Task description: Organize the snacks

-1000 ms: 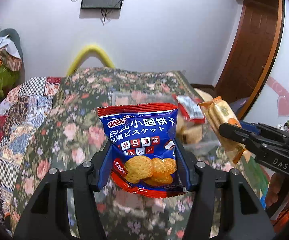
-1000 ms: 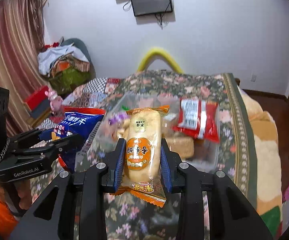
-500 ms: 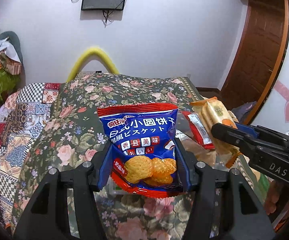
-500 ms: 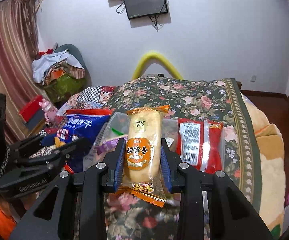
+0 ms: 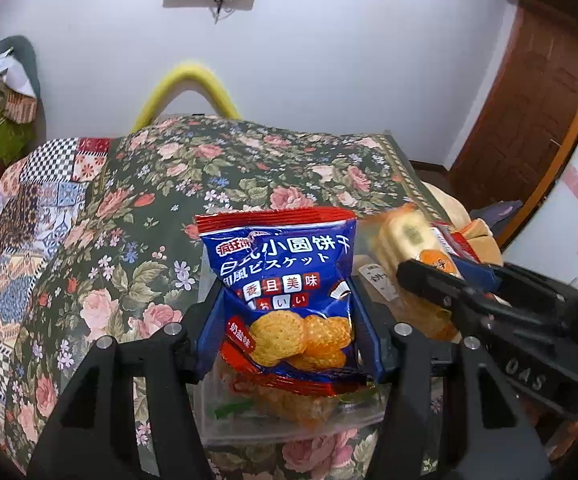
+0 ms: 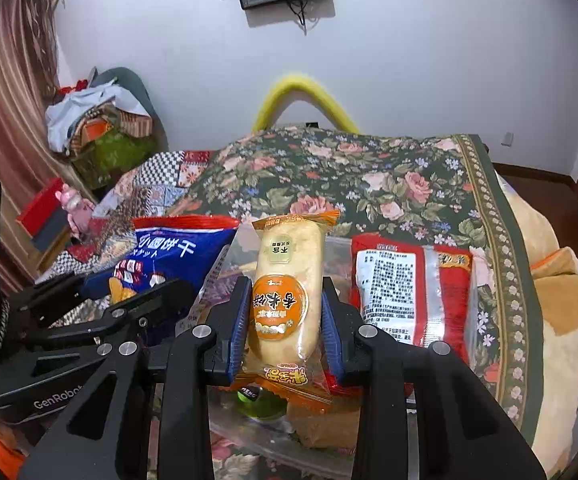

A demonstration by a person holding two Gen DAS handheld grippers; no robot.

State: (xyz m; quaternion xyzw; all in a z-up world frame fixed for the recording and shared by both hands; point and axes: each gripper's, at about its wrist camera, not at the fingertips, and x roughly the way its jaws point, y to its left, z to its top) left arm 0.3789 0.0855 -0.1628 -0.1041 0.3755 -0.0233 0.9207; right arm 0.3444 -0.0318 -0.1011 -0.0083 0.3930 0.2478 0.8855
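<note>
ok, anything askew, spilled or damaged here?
Nothing spilled or torn. The red packet stands on edge against the clear container, label side out. Blue biscuit bag and rice cracker pack sit straight in the left gripper and right gripper.

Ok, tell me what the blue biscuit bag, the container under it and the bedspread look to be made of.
Biscuit bag: glossy printed plastic film, judging by its sheen and crimped red top seam. Container: clear, stiff plastic, probably; snacks show through its wall. Bedspread: matte woven or printed cloth with a floral pattern; it drapes softly over the edge.
</note>
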